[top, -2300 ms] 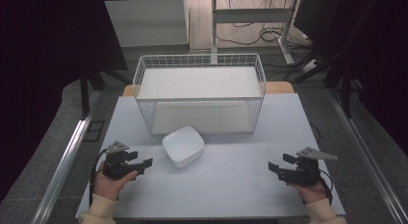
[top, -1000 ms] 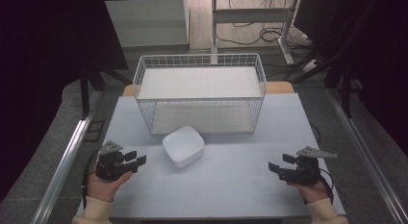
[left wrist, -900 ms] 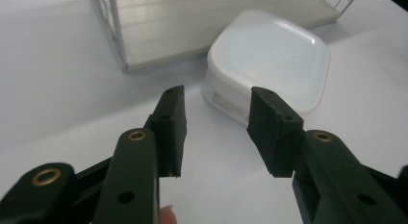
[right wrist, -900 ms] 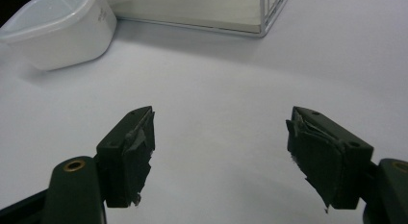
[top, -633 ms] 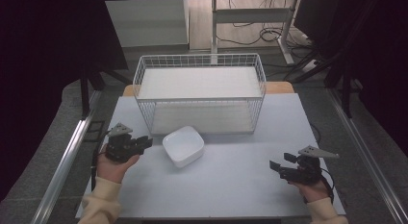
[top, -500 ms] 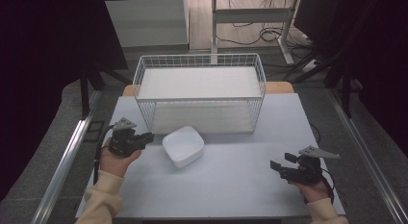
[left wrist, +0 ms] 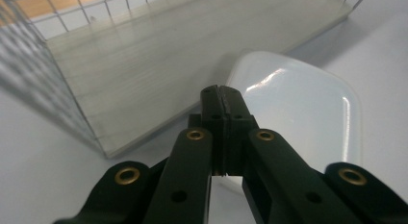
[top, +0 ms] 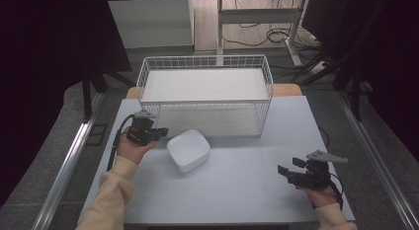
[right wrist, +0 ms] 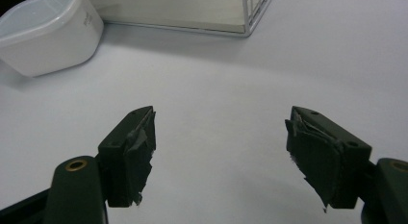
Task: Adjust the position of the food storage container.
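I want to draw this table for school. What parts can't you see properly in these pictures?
- Near rim of the white plastic container: left gripper view, hidden behind the shut left gripper.
- Same container, right gripper view: cut off by the top-left edge.
- Printing on its wall: too small to read.
- Wire basket floor beyond its white board: high view, covered.
- Right gripper body: cut off by the bottom edge.
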Demonstrator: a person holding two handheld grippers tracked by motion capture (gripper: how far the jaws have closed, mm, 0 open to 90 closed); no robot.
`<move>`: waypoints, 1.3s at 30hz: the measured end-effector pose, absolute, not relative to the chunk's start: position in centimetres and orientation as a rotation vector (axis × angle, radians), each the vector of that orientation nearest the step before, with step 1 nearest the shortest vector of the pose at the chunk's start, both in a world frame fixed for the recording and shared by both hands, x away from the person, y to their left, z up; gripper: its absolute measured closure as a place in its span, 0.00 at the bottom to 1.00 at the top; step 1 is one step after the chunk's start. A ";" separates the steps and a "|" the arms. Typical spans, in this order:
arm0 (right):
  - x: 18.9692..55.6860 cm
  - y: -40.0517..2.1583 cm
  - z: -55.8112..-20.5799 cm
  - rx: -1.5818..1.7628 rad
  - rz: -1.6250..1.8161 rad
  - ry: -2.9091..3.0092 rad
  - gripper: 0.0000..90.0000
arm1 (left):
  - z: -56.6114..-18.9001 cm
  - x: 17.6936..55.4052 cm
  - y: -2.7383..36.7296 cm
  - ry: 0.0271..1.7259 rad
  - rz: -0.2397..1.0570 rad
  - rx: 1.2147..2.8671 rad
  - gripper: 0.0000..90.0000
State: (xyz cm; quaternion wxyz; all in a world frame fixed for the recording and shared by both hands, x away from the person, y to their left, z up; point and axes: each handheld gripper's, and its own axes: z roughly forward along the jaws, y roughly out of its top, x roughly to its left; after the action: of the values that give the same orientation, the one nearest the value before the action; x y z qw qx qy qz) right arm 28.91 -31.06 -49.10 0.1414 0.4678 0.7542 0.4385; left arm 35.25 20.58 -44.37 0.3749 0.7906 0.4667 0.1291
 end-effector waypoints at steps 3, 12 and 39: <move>28.9 -31.1 -49.1 1.352 1.264 2.175 0.28 | -45.0 36.2 19.9 1.183 0.324 2.062 1.00; 29.0 -31.1 -49.3 1.353 1.255 2.184 0.29 | -47.1 38.0 18.9 1.185 0.301 2.110 1.00; 29.1 -30.9 -49.5 1.341 1.233 2.203 0.29 | -49.0 39.0 17.5 1.098 0.219 2.165 1.00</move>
State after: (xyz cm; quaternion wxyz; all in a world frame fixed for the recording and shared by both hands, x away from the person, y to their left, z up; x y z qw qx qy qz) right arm 29.06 -30.88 -49.52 0.1408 0.4645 0.7630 0.4269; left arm 38.95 17.54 -48.97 0.3451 0.8337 0.4227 0.0843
